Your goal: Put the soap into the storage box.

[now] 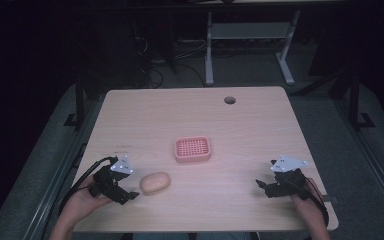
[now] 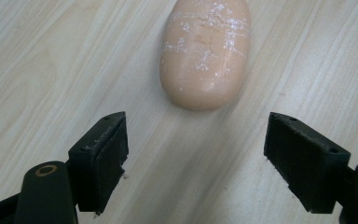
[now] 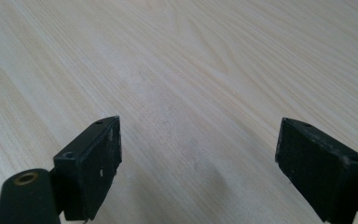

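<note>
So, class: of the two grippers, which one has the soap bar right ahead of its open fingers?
The left gripper. The peach soap bar lies just beyond its fingers, untouched. The right gripper faces bare table, far from the soap.

Soap (image 1: pixel 155 183): on the bench (image 1: pixel 250 130), near its front edge, left of middle.
Soap dish (image 1: pixel 193 148): behind the soap, slightly right, apart from it.
Left gripper (image 1: pixel 128 192): just left of the soap.
Right gripper (image 1: pixel 263 186): far right, well apart from both.
</note>
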`<state>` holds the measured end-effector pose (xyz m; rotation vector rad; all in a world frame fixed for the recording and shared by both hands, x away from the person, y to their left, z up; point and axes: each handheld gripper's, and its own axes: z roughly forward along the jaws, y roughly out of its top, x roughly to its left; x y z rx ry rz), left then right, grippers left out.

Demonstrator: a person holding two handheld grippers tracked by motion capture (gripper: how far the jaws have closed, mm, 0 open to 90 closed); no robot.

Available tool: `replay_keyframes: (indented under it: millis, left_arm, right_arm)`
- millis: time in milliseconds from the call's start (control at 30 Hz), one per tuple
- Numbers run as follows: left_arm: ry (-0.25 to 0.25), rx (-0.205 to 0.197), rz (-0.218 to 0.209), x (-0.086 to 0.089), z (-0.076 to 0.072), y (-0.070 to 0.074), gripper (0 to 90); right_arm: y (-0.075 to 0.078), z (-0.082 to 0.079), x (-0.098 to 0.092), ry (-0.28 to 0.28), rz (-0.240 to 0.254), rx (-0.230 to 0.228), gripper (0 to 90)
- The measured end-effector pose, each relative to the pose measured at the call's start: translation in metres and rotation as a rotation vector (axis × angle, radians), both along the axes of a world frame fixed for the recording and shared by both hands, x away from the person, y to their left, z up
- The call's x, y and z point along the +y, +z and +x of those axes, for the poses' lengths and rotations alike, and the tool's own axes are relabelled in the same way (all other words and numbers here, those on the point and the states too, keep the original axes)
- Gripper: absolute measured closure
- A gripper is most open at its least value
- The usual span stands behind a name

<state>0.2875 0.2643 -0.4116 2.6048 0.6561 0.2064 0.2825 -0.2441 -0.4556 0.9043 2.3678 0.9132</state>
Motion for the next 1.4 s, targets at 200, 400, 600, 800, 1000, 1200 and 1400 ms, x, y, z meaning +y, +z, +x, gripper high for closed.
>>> replay_keyframes:
  millis: [200, 400, 600, 800, 1000, 1200, 1400]
  left_arm:
    - [-0.01, 0.011, 0.004, -0.005, 0.003, 0.0, 21.4]
    - [-0.022, 0.014, 0.011, -0.011, 0.007, 0.001, 21.4]
    - [-0.033, 0.011, 0.022, -0.02, 0.01, 0.002, 21.5]
    - [-0.046, 0.018, 0.017, -0.026, 0.014, 0.002, 21.5]
    - [-0.048, 0.027, 0.019, -0.032, 0.017, -0.001, 21.5]
    - [-0.056, 0.035, 0.03, -0.036, 0.02, -0.001, 21.5]
    - [-0.059, 0.043, 0.031, -0.043, 0.023, -0.004, 21.6]
  right_arm:
    - [0.0, 0.0, 0.0, 0.006, -0.004, -0.003, 13.8]
    - [0.0, 0.0, 0.0, 0.009, -0.003, -0.003, 13.8]
    - [0.0, 0.001, 0.001, 0.013, -0.002, -0.003, 13.8]
    - [0.0, 0.0, 0.001, 0.015, 0.003, -0.001, 13.8]
    - [0.001, 0.0, 0.001, 0.014, 0.004, -0.001, 13.8]
    - [0.001, 0.0, 0.001, 0.015, 0.005, -0.002, 13.8]
    - [0.001, 0.0, 0.001, 0.016, 0.004, -0.004, 13.8]
